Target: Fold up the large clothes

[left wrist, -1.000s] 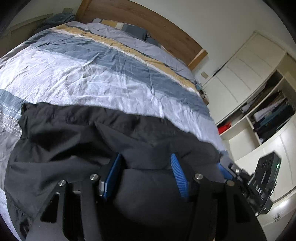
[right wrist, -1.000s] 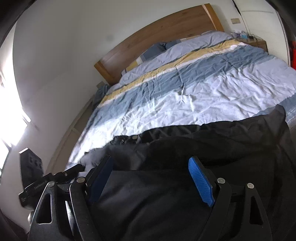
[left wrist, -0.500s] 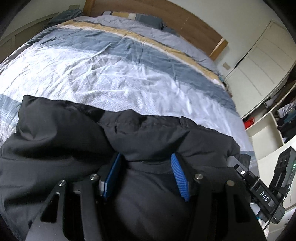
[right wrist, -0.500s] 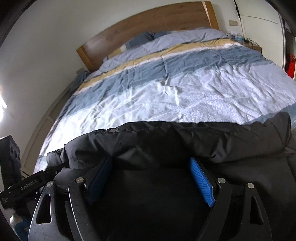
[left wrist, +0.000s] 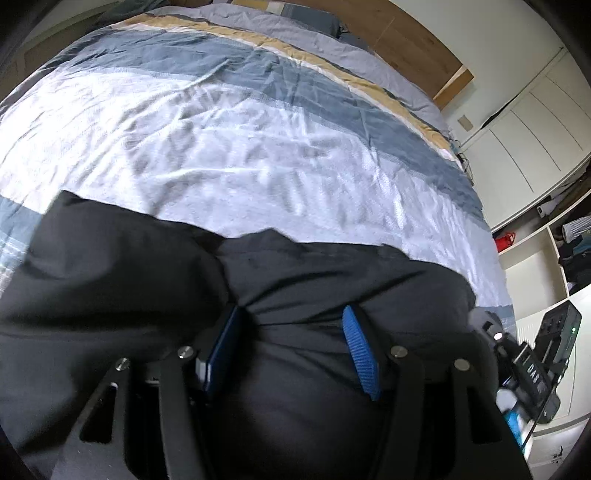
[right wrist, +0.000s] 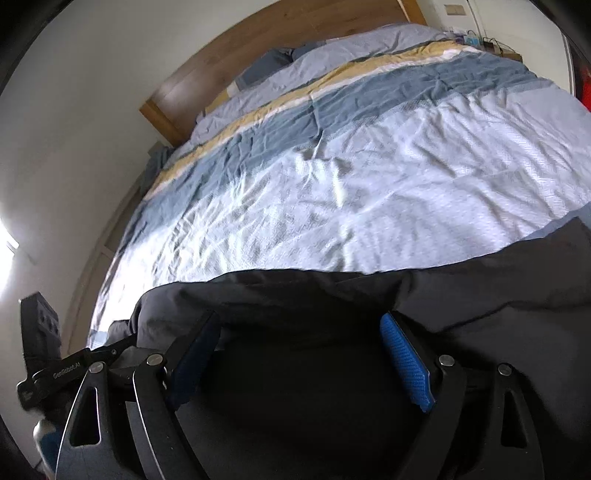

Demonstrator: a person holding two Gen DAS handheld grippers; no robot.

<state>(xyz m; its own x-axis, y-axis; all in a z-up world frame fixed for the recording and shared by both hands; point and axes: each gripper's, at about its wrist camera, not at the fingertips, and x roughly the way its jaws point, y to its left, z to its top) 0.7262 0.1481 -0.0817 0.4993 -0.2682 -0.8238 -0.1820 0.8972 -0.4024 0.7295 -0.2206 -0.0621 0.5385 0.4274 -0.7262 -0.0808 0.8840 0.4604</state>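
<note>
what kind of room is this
A bedroom, most likely. A large bed with a striped duvet and a wooden headboard fills the view, and white wardrobe doors stand beside open shelves of folded clothes.

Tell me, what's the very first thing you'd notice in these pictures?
A big black garment fills the near part of both views, heaped on the foot of the bed, with its folded edge running across the middle. Behind it spreads the striped duvet, white, blue and yellow, up to a wooden headboard. At the bottom of each view, blue-padded fingers of the left tool and right tool straddle bunched black cloth.
</note>
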